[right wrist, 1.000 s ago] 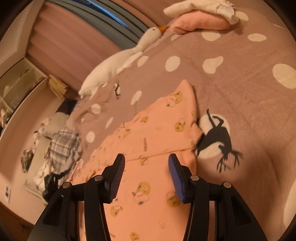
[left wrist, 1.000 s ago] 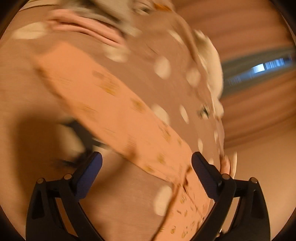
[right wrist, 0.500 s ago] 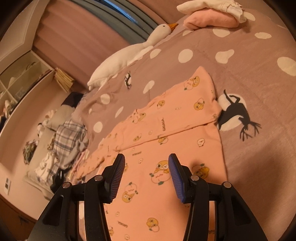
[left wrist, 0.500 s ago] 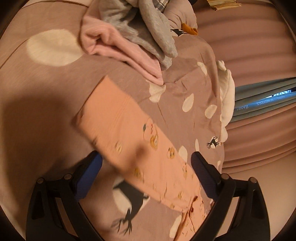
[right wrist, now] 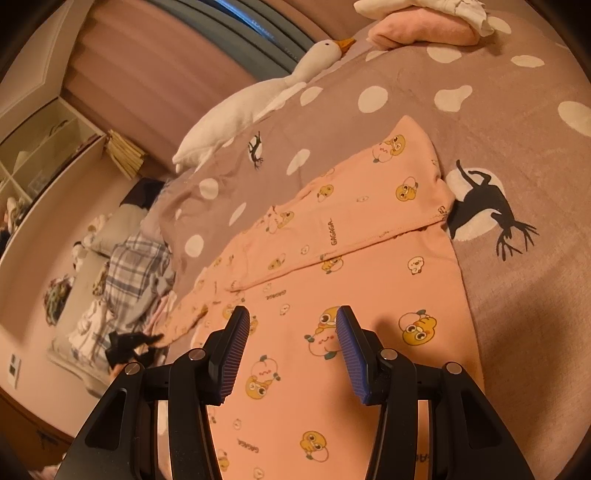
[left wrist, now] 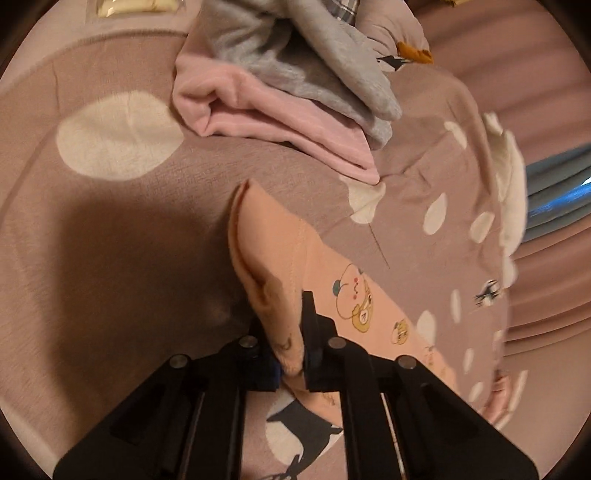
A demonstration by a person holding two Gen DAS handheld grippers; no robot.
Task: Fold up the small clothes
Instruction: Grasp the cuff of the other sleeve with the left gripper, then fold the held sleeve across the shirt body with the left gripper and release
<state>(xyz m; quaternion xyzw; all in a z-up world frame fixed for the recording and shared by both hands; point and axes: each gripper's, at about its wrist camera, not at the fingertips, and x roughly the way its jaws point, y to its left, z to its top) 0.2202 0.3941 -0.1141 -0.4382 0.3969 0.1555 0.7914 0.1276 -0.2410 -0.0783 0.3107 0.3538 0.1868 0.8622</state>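
A peach garment with cartoon prints [right wrist: 332, 258] lies spread on the mauve spotted bedspread [right wrist: 517, 129]. One sleeve [right wrist: 369, 192] is folded across its body. My left gripper [left wrist: 291, 350] is shut on the cuff end of the other peach sleeve [left wrist: 273, 258], which bunches up between the jaws. My right gripper [right wrist: 288, 343] is open and empty, hovering just over the garment's body. The left gripper's dark tip [right wrist: 129, 343] shows at the sleeve end in the right wrist view.
A pile of pink [left wrist: 266, 122] and grey [left wrist: 314, 66] clothes lies just beyond the left gripper. A white goose plush [right wrist: 258, 96] lies along the bed's far edge. Folded pink and white clothes [right wrist: 421, 26] sit at the far corner. Plaid fabric [right wrist: 133, 266] lies left.
My left gripper closed on the peach sleeve's cuff, having been open over it. My right gripper pulled back a little over the garment and stays open.
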